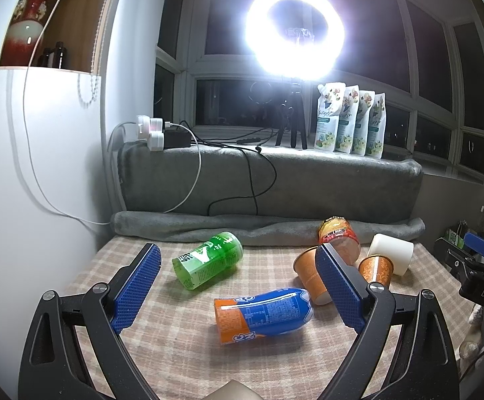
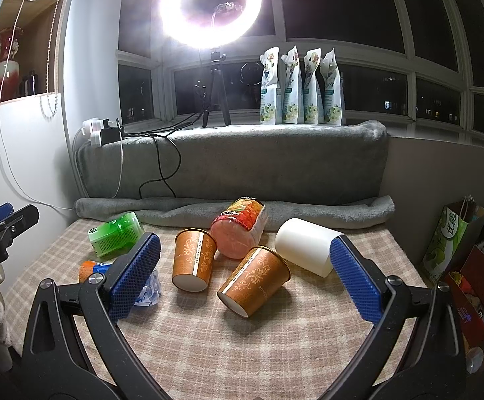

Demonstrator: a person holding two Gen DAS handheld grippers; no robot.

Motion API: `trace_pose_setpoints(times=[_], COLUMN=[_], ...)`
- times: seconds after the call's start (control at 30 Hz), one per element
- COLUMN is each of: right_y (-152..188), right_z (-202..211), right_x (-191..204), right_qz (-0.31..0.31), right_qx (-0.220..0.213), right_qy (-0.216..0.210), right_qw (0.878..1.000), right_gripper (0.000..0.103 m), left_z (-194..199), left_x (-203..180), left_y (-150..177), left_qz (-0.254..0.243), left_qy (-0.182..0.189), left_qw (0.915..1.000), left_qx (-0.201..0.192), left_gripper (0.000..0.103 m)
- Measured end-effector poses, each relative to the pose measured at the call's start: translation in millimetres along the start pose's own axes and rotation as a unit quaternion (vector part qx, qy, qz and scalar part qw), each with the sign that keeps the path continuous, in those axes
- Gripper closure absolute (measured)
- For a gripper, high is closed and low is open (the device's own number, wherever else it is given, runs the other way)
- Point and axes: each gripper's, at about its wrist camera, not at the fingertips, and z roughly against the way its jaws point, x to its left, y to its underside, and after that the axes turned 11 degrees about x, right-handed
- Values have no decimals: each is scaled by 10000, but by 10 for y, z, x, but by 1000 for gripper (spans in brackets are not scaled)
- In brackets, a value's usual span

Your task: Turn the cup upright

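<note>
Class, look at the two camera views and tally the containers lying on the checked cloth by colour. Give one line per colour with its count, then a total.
Orange patterned paper cups: 2
White cup: 1
Green container: 1
Red and orange labelled container: 1
Blue and orange container: 1
Total: 6, all lying on their sides, none upright.

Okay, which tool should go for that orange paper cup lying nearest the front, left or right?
Right, probably. The right tool is open with that orange paper cup lying on its side between its fingers. The left tool is open too, but it faces the blue and orange bottle, with the cup off to its right.
</note>
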Motion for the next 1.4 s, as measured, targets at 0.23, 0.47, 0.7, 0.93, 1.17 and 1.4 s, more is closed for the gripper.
trace_pose_setpoints(times=[0.23,0.47,0.7,0.93,1.17,1.4], right_y=[-7,-7,-50,-232,-392,-512], right_z=[-13,-28,-111,-408,-734,-1110], right_x=[19,49,162,345,677,1216], right_qz=[7,39,322,950,1909,3232], right_qx=[6,10,96,350,585,892], right_qy=[0,-9,-204,-596,-991,-1458], right_qw=[10000,10000,9992,9931,9748,9308], right_gripper=[0,0,0,0,0,0], left_z=[-22,-30,-109,-190,-253,-332], left_x=[-8,-8,60,217,432,710], left_y=[27,34,32,67,176,334], left_qz=[9,15,62,176,225,488], left_qy=[5,2,-15,-126,-278,-447], left_qw=[10000,10000,9999,9994,9978,9934], left_qx=[22,33,109,280,551,936], left_gripper=[9,9,9,9,9,9])
